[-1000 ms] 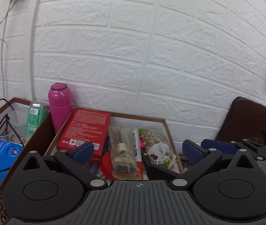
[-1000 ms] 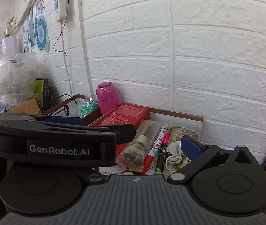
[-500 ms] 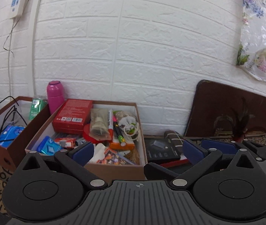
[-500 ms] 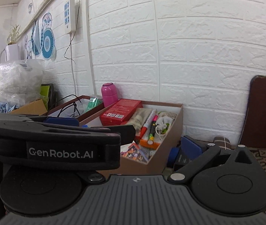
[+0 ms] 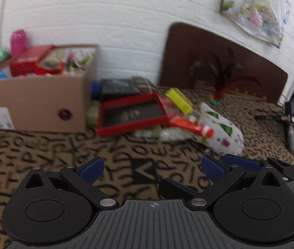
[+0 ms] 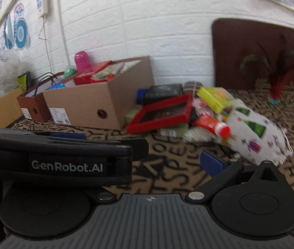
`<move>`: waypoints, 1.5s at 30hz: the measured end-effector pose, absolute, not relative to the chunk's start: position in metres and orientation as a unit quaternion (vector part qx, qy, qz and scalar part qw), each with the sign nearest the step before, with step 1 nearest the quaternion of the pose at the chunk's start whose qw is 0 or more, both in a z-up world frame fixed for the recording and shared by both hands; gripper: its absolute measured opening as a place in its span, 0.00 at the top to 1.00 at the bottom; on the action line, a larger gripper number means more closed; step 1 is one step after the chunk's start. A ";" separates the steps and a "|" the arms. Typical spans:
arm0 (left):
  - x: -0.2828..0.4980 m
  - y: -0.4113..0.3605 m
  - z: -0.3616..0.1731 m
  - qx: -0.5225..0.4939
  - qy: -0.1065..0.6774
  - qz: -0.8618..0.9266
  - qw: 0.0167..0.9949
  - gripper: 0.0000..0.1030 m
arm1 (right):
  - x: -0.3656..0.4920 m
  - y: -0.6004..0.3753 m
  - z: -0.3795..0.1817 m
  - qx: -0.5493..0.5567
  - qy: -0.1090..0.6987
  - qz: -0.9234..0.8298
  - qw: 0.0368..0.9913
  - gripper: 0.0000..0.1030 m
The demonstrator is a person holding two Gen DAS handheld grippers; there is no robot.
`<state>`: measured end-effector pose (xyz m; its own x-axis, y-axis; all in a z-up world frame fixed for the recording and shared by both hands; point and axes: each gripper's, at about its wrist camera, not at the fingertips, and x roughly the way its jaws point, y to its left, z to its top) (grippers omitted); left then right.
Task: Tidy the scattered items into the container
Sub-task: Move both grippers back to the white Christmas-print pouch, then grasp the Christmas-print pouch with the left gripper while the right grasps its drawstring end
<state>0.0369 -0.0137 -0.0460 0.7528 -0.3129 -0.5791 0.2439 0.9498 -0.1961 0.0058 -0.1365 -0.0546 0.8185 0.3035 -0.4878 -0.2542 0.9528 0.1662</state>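
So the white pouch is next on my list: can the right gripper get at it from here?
Probably yes: the right gripper is open and empty, with only bare patterned cloth between it and the white pouch.

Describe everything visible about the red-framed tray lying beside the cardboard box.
The red-framed tray is a flat rectangle with a raised red rim around a dark inner panel bearing a faint gold mark, too blurred to read. It looks like card or plastic. It lies tilted, its far edge propped on the pile, just right of the cardboard box. A red tube and a yellow-green box press against its right side.
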 end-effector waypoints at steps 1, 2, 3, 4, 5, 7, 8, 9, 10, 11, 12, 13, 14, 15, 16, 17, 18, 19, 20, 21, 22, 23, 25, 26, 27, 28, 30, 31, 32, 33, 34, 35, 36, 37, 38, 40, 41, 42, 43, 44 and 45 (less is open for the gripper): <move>0.040 -0.019 -0.047 -0.052 0.322 -0.155 0.932 0.00 | 0.005 -0.142 -0.057 0.048 0.264 0.140 0.953 0.01; 0.043 -0.024 -0.047 -0.046 0.324 -0.161 0.931 0.00 | 0.004 -0.148 -0.058 0.047 0.261 0.131 0.955 0.01; 0.046 -0.029 -0.047 -0.039 0.322 -0.168 0.931 0.00 | 0.005 -0.154 -0.058 0.044 0.256 0.122 0.958 0.01; 0.051 -0.035 -0.045 -0.034 0.318 -0.177 0.931 0.00 | 0.006 -0.162 -0.059 0.040 0.251 0.107 0.961 0.01; 0.055 -0.039 -0.045 -0.033 0.315 -0.186 0.930 0.00 | 0.008 -0.171 -0.059 0.037 0.248 0.091 0.964 0.01; 0.066 -0.051 -0.048 -0.030 0.315 -0.204 0.926 0.02 | 0.014 -0.190 -0.064 0.040 0.250 0.057 0.966 0.01; 0.073 -0.058 -0.052 -0.028 0.317 -0.213 0.924 0.04 | 0.016 -0.200 -0.068 0.046 0.255 0.044 0.965 0.01; 0.079 -0.064 -0.057 -0.028 0.319 -0.222 0.921 0.06 | 0.020 -0.209 -0.072 0.051 0.260 0.034 0.964 0.01; 0.086 -0.071 -0.062 -0.028 0.321 -0.230 0.918 0.08 | 0.023 -0.215 -0.076 0.053 0.265 0.024 0.963 0.01; 0.093 -0.077 -0.067 -0.029 0.324 -0.238 0.915 0.10 | 0.026 -0.221 -0.080 0.052 0.268 0.017 0.962 0.01; 0.101 -0.083 -0.072 -0.030 0.327 -0.244 0.913 0.12 | 0.028 -0.226 -0.084 0.048 0.271 0.009 0.961 0.01; 0.107 -0.089 -0.077 -0.031 0.328 -0.248 0.911 0.14 | 0.031 -0.230 -0.087 0.044 0.271 0.002 0.961 0.01; 0.114 -0.093 -0.080 -0.032 0.328 -0.250 0.910 0.15 | 0.033 -0.234 -0.091 0.041 0.273 -0.003 0.961 0.01; 0.120 -0.098 -0.082 -0.030 0.327 -0.249 0.911 0.16 | 0.036 -0.238 -0.094 0.039 0.275 -0.006 0.961 0.01; 0.126 -0.102 -0.084 -0.027 0.324 -0.248 0.913 0.16 | 0.040 -0.242 -0.096 0.040 0.277 -0.007 0.960 0.01; 0.131 -0.106 -0.084 -0.023 0.321 -0.247 0.914 0.17 | 0.044 -0.246 -0.099 0.040 0.279 -0.007 0.960 0.01; 0.137 -0.110 -0.085 -0.020 0.319 -0.247 0.915 0.17 | 0.048 -0.250 -0.100 0.040 0.281 -0.009 0.959 0.01; 0.143 -0.112 -0.085 -0.018 0.319 -0.247 0.915 0.18 | 0.051 -0.253 -0.102 0.040 0.282 -0.010 0.959 0.01; 0.148 -0.115 -0.084 -0.018 0.321 -0.249 0.913 0.17 | 0.055 -0.254 -0.103 0.039 0.282 -0.008 0.959 0.01; 0.153 -0.117 -0.084 -0.021 0.323 -0.254 0.912 0.17 | 0.058 -0.256 -0.104 0.038 0.283 -0.005 0.958 0.01; 0.157 -0.119 -0.084 -0.023 0.324 -0.257 0.910 0.17 | 0.062 -0.258 -0.106 0.037 0.284 -0.002 0.958 0.01; 0.160 -0.121 -0.085 -0.022 0.323 -0.259 0.910 0.17 | 0.066 -0.258 -0.107 0.037 0.284 0.001 0.958 0.01; 0.164 -0.123 -0.085 -0.019 0.324 -0.264 0.908 0.18 | 0.072 -0.260 -0.109 0.039 0.286 0.009 0.958 0.02; 0.164 -0.124 -0.085 -0.017 0.325 -0.265 0.907 0.22 | 0.076 -0.260 -0.111 0.042 0.287 0.012 0.957 0.03; 0.163 -0.124 -0.085 -0.013 0.326 -0.265 0.907 0.25 | 0.078 -0.261 -0.112 0.046 0.287 0.014 0.957 0.06; 0.162 -0.124 -0.086 -0.007 0.326 -0.264 0.908 0.30 | 0.080 -0.261 -0.113 0.048 0.289 0.012 0.956 0.07; 0.159 -0.123 -0.086 -0.003 0.327 -0.263 0.908 0.38 | 0.080 -0.261 -0.112 0.037 0.288 -0.005 0.957 0.24; 0.158 -0.122 -0.086 -0.006 0.329 -0.261 0.908 0.46 | 0.078 -0.261 -0.110 0.035 0.287 -0.003 0.957 0.27; 0.156 -0.121 -0.085 -0.008 0.331 -0.261 0.907 0.50 | 0.076 -0.261 -0.108 0.038 0.289 0.000 0.957 0.36; 0.154 -0.121 -0.082 -0.007 0.332 -0.265 0.905 0.64 | 0.073 -0.261 -0.105 0.039 0.288 -0.006 0.957 0.47; 0.150 -0.121 -0.080 -0.001 0.332 -0.266 0.905 0.70 | 0.069 -0.261 -0.102 0.038 0.287 -0.005 0.957 0.51; 0.146 -0.122 -0.078 0.006 0.335 -0.264 0.905 0.83 | 0.065 -0.260 -0.099 0.039 0.288 -0.004 0.957 0.61; 0.142 -0.123 -0.075 0.011 0.340 -0.263 0.903 0.87 | 0.060 -0.260 -0.095 0.043 0.288 0.003 0.957 0.93; 0.137 -0.122 -0.073 0.009 0.340 -0.267 0.901 0.87 | 0.055 -0.259 -0.091 0.055 0.286 0.019 0.957 0.95; 0.130 -0.119 -0.070 0.005 0.339 -0.271 0.901 0.87 | 0.052 -0.259 -0.088 0.069 0.286 0.026 0.956 0.96; 0.119 -0.112 -0.066 -0.003 0.336 -0.274 0.901 0.88 | 0.043 -0.251 -0.081 0.053 0.283 0.030 0.957 0.96; 0.114 -0.107 -0.064 -0.008 0.337 -0.274 0.901 0.88 | 0.037 -0.247 -0.078 0.044 0.281 0.031 0.958 0.96; 0.111 -0.104 -0.064 -0.012 0.339 -0.274 0.900 0.89 | 0.033 -0.246 -0.077 0.045 0.280 0.033 0.958 0.95; 0.108 -0.101 -0.064 -0.015 0.342 -0.273 0.899 0.89 | 0.031 -0.246 -0.077 0.051 0.281 0.033 0.958 0.95; 0.105 -0.099 -0.064 -0.015 0.348 -0.273 0.897 0.91 | 0.029 -0.247 -0.077 0.056 0.285 0.032 0.956 0.95; 0.101 -0.097 -0.064 -0.015 0.353 -0.276 0.894 0.92 | 0.026 -0.248 -0.077 0.057 0.288 0.034 0.955 0.95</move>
